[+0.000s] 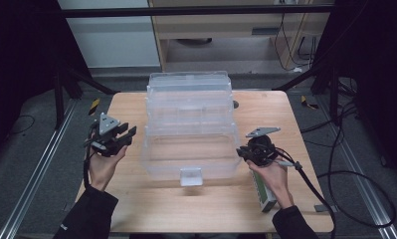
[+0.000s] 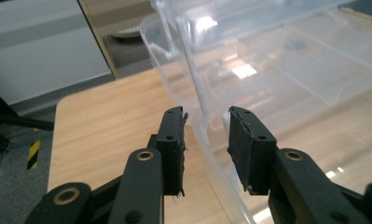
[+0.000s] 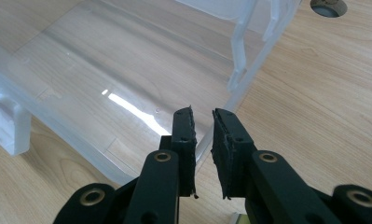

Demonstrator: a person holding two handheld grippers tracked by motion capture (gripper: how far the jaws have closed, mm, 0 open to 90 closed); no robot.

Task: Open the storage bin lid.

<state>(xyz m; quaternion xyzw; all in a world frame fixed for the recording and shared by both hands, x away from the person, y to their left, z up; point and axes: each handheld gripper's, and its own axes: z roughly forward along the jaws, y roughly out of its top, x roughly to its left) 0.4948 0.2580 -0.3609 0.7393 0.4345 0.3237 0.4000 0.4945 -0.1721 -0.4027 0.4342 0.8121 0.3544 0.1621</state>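
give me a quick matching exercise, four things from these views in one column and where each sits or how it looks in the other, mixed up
Things:
1. left gripper
2. right gripper
3. clear plastic box
4. white and green carton

Descriptions:
A. lies under the person's right hand near the table's front right corner
B. stands open in the middle of the wooden table, tiers stepped back
C. jaws straddle the box's left wall with a wide gap
D. jaws stand at the box's right edge with a narrow gap

Pairs: 1-C, 2-D, 3-B, 4-A
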